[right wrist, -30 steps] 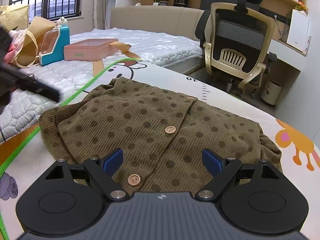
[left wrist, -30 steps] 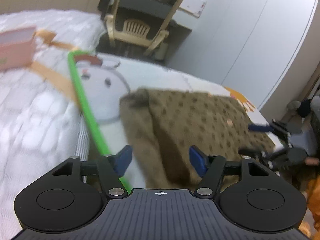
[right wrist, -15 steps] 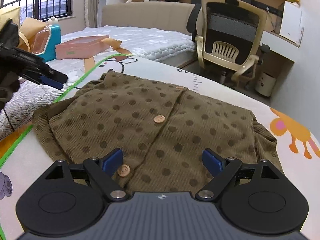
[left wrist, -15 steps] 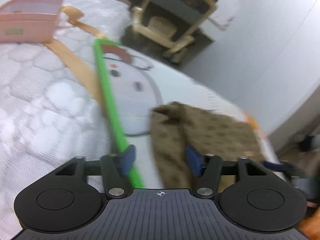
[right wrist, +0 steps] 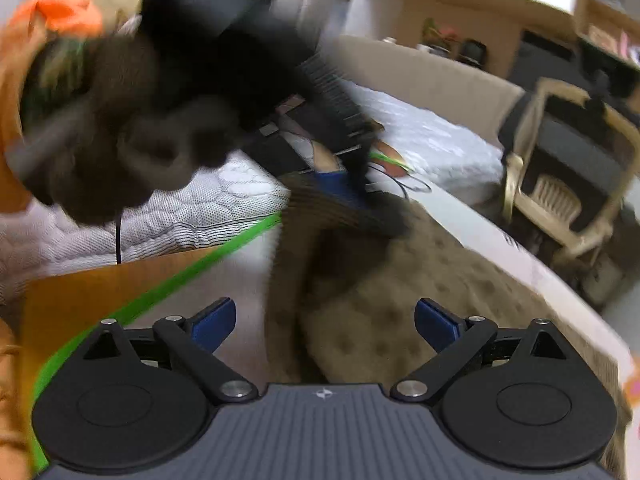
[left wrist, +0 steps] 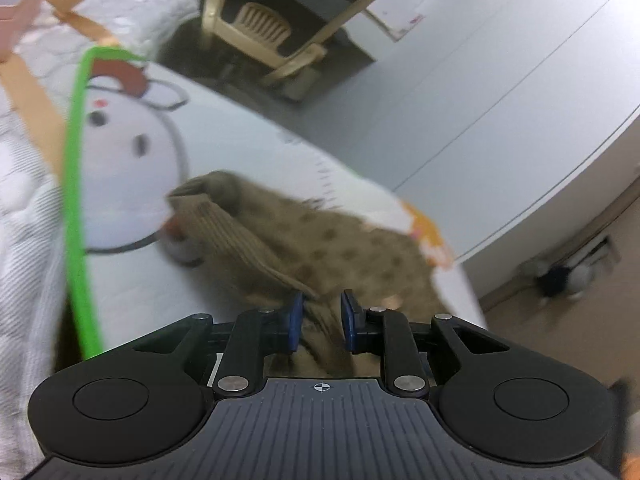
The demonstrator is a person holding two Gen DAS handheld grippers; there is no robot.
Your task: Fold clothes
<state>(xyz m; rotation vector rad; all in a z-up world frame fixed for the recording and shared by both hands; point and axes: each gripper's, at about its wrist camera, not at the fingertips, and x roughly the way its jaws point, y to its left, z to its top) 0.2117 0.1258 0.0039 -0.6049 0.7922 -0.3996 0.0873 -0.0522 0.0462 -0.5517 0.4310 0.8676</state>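
A brown polka-dot cardigan [left wrist: 320,240] lies on a white cartoon play mat [left wrist: 240,140]. My left gripper [left wrist: 322,320] is shut on the cardigan's near edge, with ribbed fabric bunched between the blue pads and one fold raised off the mat. The right wrist view shows that same left gripper [right wrist: 344,188] as a dark blur pinching the lifted edge of the cardigan [right wrist: 400,292]. My right gripper [right wrist: 324,322] hovers low over the garment, open, with nothing between its fingers.
The mat's green border [left wrist: 76,200] runs along the left, beside a white quilted bed [right wrist: 200,208] with a pink box [left wrist: 16,8]. A beige office chair [left wrist: 272,28] stands beyond the mat. A grey wall [left wrist: 480,80] is on the right.
My left gripper has come down onto the cardigan's edge and shut on it, lifting a fold. My right gripper has swung left and lower over the garment and stays open.
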